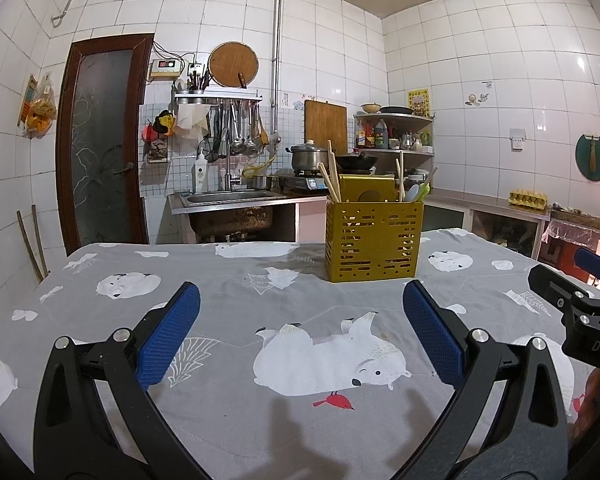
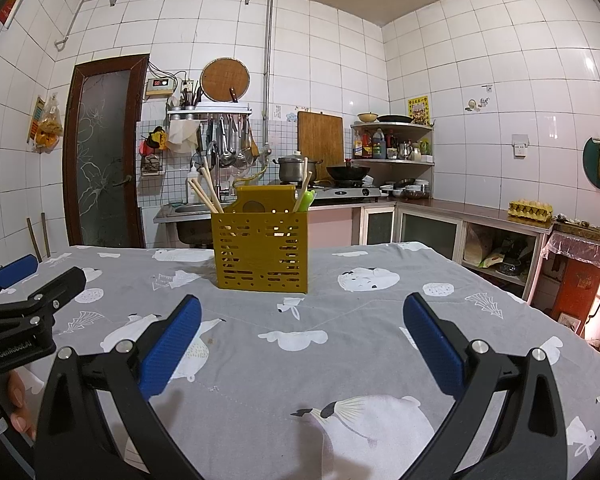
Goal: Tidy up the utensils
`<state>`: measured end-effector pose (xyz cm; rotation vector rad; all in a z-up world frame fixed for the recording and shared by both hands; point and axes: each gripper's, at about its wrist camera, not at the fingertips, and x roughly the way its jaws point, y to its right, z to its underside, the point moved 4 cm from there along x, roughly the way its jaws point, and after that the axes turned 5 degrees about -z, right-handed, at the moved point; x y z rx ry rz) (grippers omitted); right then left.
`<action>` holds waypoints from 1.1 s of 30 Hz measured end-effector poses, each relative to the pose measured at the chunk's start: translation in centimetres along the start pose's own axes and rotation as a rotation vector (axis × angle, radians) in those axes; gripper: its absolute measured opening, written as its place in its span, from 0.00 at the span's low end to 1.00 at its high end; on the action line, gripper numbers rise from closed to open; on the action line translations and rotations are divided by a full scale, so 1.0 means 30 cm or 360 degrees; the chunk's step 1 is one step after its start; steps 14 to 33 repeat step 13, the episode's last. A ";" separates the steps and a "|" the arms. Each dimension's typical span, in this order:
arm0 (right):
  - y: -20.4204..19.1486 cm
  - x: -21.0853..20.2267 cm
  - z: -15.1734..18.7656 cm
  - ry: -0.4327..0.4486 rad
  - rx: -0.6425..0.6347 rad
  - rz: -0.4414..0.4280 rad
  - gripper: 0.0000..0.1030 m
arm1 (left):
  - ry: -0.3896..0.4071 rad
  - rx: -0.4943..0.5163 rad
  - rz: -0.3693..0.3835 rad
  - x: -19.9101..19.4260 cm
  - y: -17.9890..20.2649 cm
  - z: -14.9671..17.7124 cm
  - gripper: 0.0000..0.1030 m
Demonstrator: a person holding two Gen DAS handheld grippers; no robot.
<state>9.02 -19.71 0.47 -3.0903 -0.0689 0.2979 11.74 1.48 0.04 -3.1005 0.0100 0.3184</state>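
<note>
White "GenRoboLAI" lettering on the left claw (image 1: 300, 312), both it and the right claw (image 2: 302, 316) spread wide, empty, before the yellow utensil holder (image 1: 374, 240).

The utensil holder (image 2: 260, 248) stands on the table (image 2: 340, 360), at its far middle. Chopsticks (image 2: 206, 190) lean in its left compartment, spoons (image 2: 306, 200) in its right. Far behind, the sink (image 2: 196, 208) lies left, the stove (image 2: 346, 192) right.
</note>
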 end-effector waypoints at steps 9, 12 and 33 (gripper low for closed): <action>0.001 0.000 0.001 0.0001 0.0000 0.0000 0.96 | -0.0004 -0.0004 -0.0002 0.001 -0.004 0.001 0.95; 0.001 0.000 0.001 0.0002 -0.0001 0.0000 0.96 | -0.0004 -0.0009 0.0000 0.001 -0.008 0.001 0.95; 0.002 0.000 0.001 0.0001 -0.0001 0.0000 0.96 | -0.0003 -0.0008 0.0000 0.001 -0.007 0.000 0.95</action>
